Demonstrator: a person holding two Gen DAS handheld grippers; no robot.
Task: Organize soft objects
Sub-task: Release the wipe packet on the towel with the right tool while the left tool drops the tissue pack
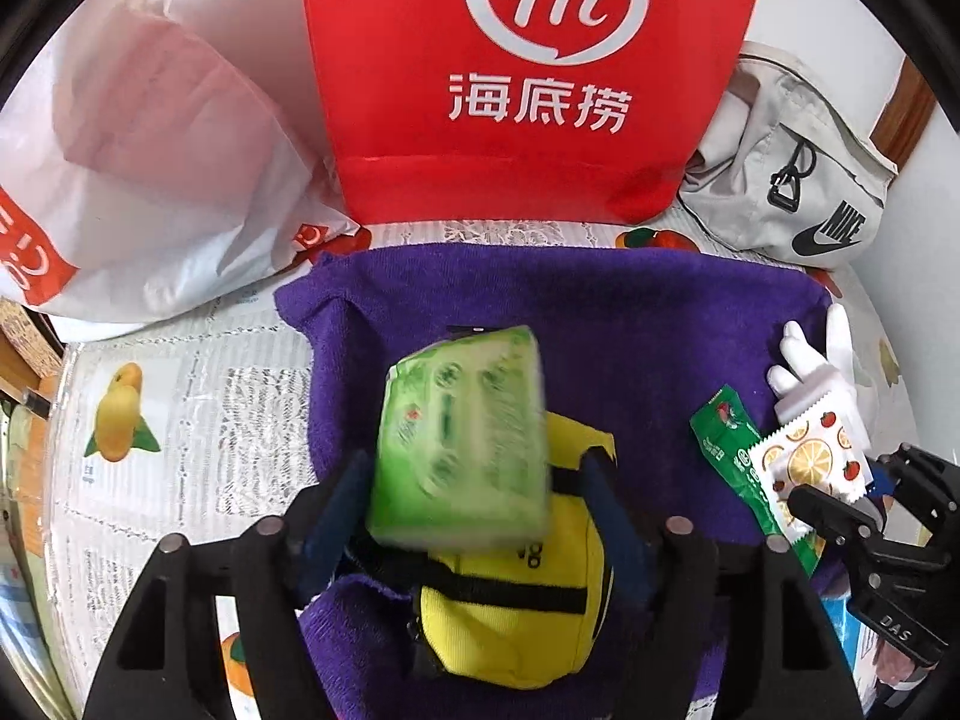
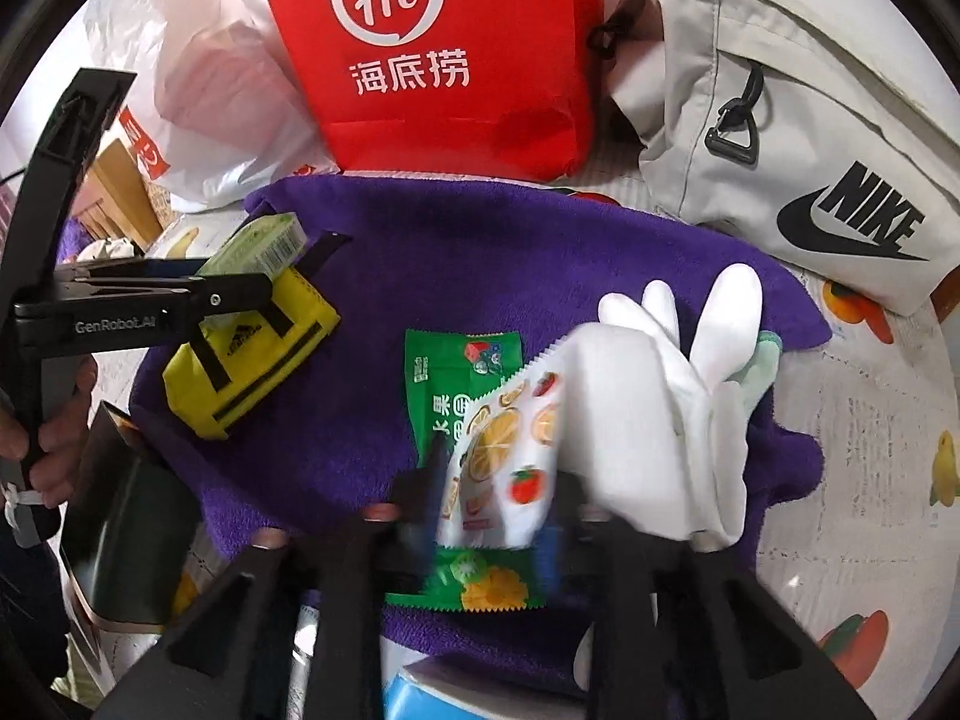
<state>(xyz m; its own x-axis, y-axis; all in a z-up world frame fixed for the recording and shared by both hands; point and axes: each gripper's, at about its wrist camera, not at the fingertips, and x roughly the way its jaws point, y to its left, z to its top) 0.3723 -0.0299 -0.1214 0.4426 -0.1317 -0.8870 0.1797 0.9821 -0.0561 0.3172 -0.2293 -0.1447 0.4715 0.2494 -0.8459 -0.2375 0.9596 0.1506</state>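
A green tissue pack (image 1: pixel 459 438) was held between the jaws of the left gripper (image 1: pixel 474 516), lifted above a yellow pouch (image 1: pixel 516 612) that lay on a purple towel (image 1: pixel 600 324). In the right wrist view the same pack (image 2: pixel 258 246) was seen clamped at the tip of the left gripper (image 2: pixel 240 285), over the far left part of the towel (image 2: pixel 480 252), with the yellow pouch (image 2: pixel 240 360) just beneath it.

The jaws of the right gripper (image 2: pixel 489 504) were closed on a white sachet printed with orange slices and strawberries (image 2: pixel 498 468). A green snack packet (image 2: pixel 456 372) lay flat on the towel under the sachet, and a white glove (image 2: pixel 672 396) rested just to the right, touching the sachet. From the left wrist view the right gripper (image 1: pixel 840 510) was seen at the right edge with the sachet (image 1: pixel 804 456), the green packet (image 1: pixel 729 444) and the glove (image 1: pixel 810 372) beside it.

The towel was spread on a surface covered by a fruit-printed cloth (image 1: pixel 180 420). At the far side a red bag with a white "Hi" logo (image 1: pixel 516 78) stood upright, with a white plastic bag (image 1: pixel 150 168) to its left and a grey Nike bag (image 2: pixel 798 138) to its right.
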